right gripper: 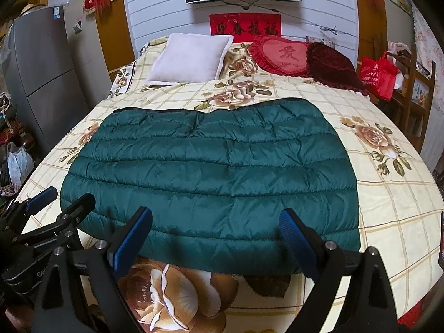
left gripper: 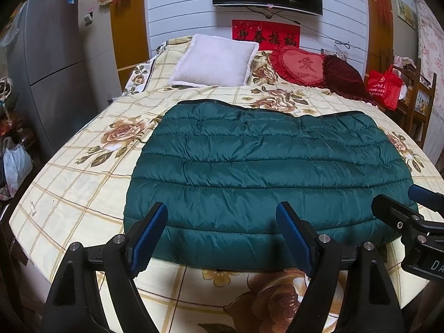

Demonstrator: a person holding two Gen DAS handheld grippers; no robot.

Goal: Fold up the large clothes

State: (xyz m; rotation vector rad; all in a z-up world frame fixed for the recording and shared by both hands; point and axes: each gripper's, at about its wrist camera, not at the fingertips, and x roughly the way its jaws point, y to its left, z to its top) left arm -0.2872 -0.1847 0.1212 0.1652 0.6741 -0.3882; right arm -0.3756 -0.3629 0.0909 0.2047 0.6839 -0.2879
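Observation:
A dark green quilted down jacket (left gripper: pixel 266 172) lies folded into a wide rectangle in the middle of the bed; it also shows in the right wrist view (right gripper: pixel 211 177). My left gripper (left gripper: pixel 222 211) is open and empty, hovering over the jacket's near edge. My right gripper (right gripper: pixel 216 216) is open and empty, also above the near edge. The right gripper shows at the right edge of the left wrist view (left gripper: pixel 399 202), and the left gripper shows at the left edge of the right wrist view (right gripper: pixel 63 197).
The bed has a cream floral checked sheet (left gripper: pixel 83 183). A white pillow (left gripper: pixel 213 61), a red heart cushion (left gripper: pixel 299 66) and a dark red cushion (left gripper: pixel 344 77) lie at the head. A grey fridge (left gripper: pixel 47 77) stands left; a red bag (left gripper: pixel 384 87) sits on a wooden shelf right.

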